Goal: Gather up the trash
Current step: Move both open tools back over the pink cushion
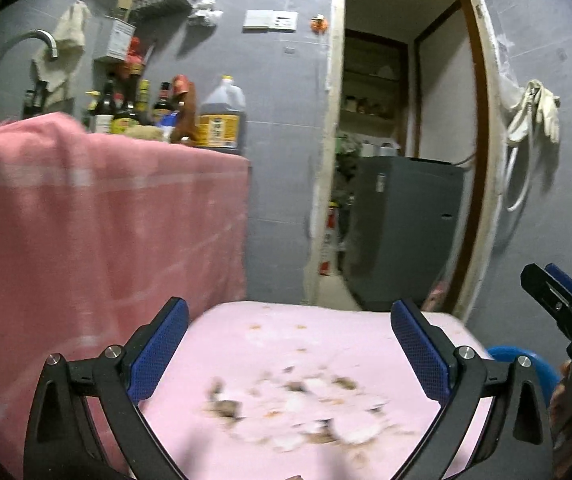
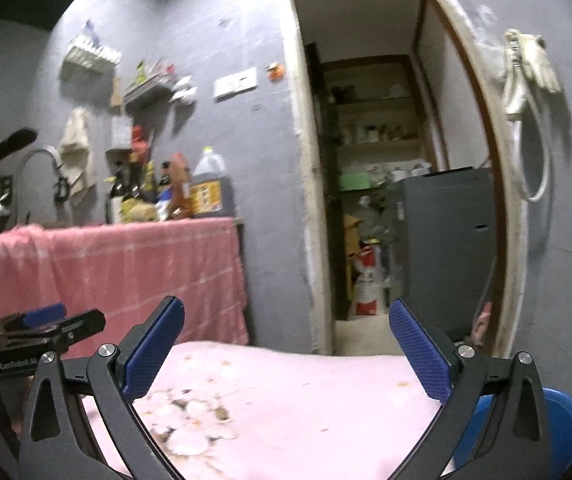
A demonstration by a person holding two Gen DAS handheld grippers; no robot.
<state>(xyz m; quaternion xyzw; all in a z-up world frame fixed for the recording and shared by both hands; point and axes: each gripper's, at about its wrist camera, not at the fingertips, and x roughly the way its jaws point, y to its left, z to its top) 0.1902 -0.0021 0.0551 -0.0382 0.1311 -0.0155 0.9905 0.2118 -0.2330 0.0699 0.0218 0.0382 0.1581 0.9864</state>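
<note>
2 grippers are up in front of me, and both have their jaws spread wide with nothing between them: the left gripper and the right gripper, each with 2 blue pads. Below them lies 1 low surface under a pale pink cloth, and the trash sits on it in 1 loose heap: whitish crumpled bits mixed with brown scraps (too blurred to count singly), with a few small orange crumbs scattered further back. From the right-wrist view the heap lies toward the left side of the cloth, just under the left pad of the right gripper. 1 blue tub stands beside the cloth's right edge. To the left, 1 counter draped in a darker pink towel carries a cluster of bottles and 1 big oil jug.
</note>
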